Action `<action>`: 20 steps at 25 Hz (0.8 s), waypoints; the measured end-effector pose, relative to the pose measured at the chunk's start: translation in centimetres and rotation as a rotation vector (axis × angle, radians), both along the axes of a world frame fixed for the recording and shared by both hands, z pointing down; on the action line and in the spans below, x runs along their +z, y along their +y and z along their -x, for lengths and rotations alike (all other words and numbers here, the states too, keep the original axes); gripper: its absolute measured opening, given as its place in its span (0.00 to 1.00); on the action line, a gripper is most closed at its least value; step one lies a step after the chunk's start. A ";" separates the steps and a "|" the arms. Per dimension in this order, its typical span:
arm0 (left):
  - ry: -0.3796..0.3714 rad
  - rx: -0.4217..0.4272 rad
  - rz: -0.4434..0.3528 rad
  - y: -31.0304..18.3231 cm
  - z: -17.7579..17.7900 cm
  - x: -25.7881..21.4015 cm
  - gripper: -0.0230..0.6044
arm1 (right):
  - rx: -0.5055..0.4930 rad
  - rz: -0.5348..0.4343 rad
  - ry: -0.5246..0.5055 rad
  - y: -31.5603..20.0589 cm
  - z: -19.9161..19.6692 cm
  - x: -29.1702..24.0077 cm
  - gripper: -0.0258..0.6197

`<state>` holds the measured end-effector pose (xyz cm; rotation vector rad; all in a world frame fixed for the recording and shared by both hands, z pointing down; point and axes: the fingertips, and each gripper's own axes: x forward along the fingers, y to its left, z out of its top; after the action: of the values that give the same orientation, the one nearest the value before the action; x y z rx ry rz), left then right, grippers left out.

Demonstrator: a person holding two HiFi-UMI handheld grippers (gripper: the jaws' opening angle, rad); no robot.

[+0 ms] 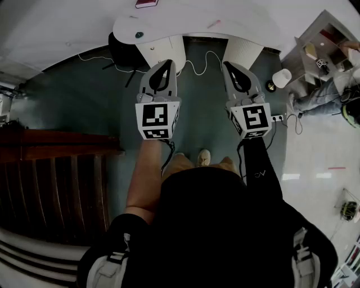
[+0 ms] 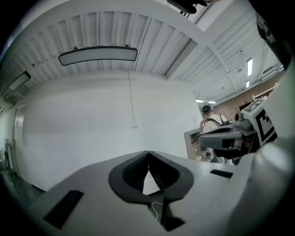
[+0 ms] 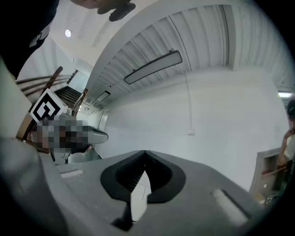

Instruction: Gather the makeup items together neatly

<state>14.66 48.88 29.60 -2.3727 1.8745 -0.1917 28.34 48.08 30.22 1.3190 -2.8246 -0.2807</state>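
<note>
At the top of the head view stands a white table. On it lie a dark red item, a small teal item and a thin pink item. My left gripper and right gripper are held level side by side in front of the table, short of its near edge. Both are shut with nothing between the jaws. The left gripper view shows its jaw tips meeting against a white wall. In the right gripper view the tips meet the same way. Neither gripper view shows any makeup item.
A dark wooden staircase runs along the left. Cables and a power strip lie on the dark floor by the table legs. A white cylinder and a seated person are at the right.
</note>
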 end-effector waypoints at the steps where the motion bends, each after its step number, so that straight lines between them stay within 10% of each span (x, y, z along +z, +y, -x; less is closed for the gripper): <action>1: -0.003 -0.004 0.000 0.1 0.1 0.0 0.05 | -0.003 0.000 0.000 0.1 0.1 0.0 0.04; 20: 0.002 -0.132 0.011 0.1 6.8 0.1 0.05 | -0.177 0.015 -0.051 -0.8 7.5 0.1 0.04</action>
<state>7.84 48.95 29.68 -2.2579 2.0369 -0.2125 20.88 47.26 30.27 1.0894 -2.9846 -0.2305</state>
